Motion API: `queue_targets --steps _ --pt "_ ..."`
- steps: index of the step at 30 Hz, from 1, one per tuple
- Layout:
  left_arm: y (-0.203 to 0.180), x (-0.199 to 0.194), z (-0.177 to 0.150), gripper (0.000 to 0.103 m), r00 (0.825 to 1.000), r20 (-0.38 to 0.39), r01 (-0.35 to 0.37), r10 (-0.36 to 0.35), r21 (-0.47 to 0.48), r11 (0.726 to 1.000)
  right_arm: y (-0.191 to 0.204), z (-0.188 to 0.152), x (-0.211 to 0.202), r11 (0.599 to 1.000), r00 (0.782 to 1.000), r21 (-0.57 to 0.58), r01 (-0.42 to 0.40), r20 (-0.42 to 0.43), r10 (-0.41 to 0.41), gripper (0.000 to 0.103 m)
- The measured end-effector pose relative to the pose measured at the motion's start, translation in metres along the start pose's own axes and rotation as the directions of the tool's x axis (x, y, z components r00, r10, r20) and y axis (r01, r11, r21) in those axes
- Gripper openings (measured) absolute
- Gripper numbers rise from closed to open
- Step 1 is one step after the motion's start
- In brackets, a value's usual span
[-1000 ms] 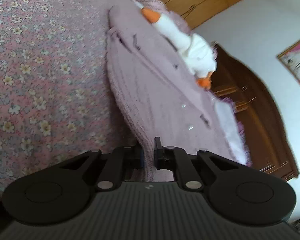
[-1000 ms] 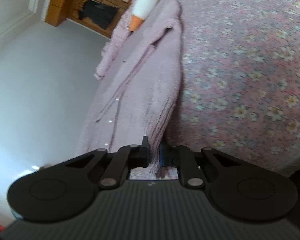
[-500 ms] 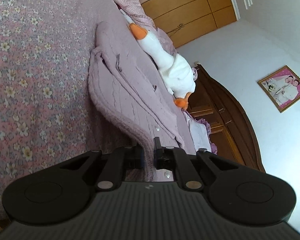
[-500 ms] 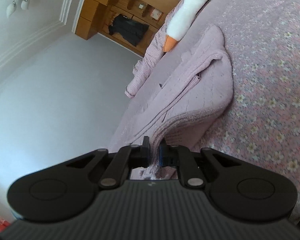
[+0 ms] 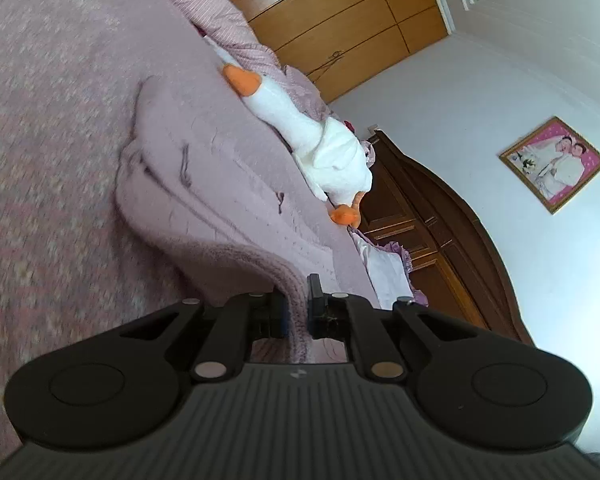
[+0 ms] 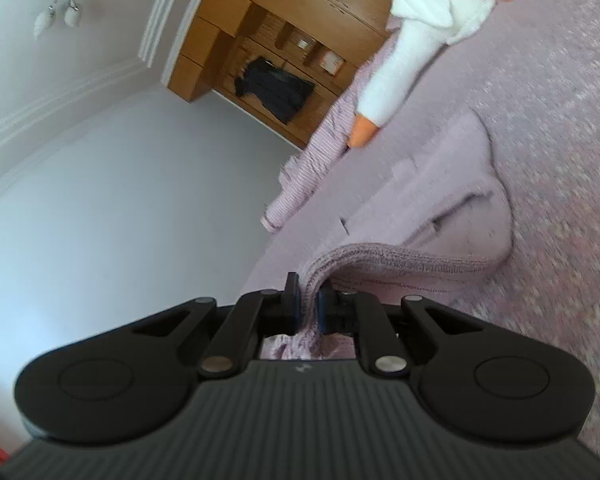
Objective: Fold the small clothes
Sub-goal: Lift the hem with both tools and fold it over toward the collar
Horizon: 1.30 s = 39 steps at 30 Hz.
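Across the left half of the left wrist view spreads the bed (image 5: 40, 160), its floral cover blurred. On it lies the lilac cardigan (image 5: 220, 200), mid-frame, its near hem raised off the cover. A white goose toy (image 5: 320, 148) rests just beyond it. At lower centre, the left gripper (image 5: 298, 312) pinches the ribbed hem; the right gripper (image 6: 309, 308) pinches it too.

Pale lilac knit cardigan (image 5: 220, 200), ribbed at the hem. Pink floral bedspread (image 5: 40, 120). White plush goose (image 5: 320, 148) with orange beak and feet. Black grippers. Honey-brown wardrobe (image 5: 340, 20).
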<state>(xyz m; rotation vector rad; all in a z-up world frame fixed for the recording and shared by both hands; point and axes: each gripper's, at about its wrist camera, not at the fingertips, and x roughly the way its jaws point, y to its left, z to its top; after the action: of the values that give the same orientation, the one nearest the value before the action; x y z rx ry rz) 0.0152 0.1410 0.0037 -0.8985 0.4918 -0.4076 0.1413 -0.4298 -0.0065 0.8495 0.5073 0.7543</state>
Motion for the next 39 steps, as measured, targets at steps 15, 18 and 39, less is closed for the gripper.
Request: queue_targets --steps 15,18,39 --pt "-0.028 0.02 0.054 0.008 0.997 0.066 0.03 -0.035 0.067 0.997 0.019 0.037 0.031 0.992 0.996 -0.107 -0.068 0.058 0.074 0.012" --pt "-0.033 0.026 0.063 0.008 0.997 0.072 0.032 -0.038 0.074 0.997 0.019 0.043 0.039 0.992 0.995 -0.111 -0.062 0.073 0.071 0.012" --pt "-0.011 0.099 0.128 0.008 0.985 0.159 0.058 -0.065 0.043 0.997 0.007 0.108 0.116 0.986 0.994 -0.166 0.008 0.11 0.011 0.012"
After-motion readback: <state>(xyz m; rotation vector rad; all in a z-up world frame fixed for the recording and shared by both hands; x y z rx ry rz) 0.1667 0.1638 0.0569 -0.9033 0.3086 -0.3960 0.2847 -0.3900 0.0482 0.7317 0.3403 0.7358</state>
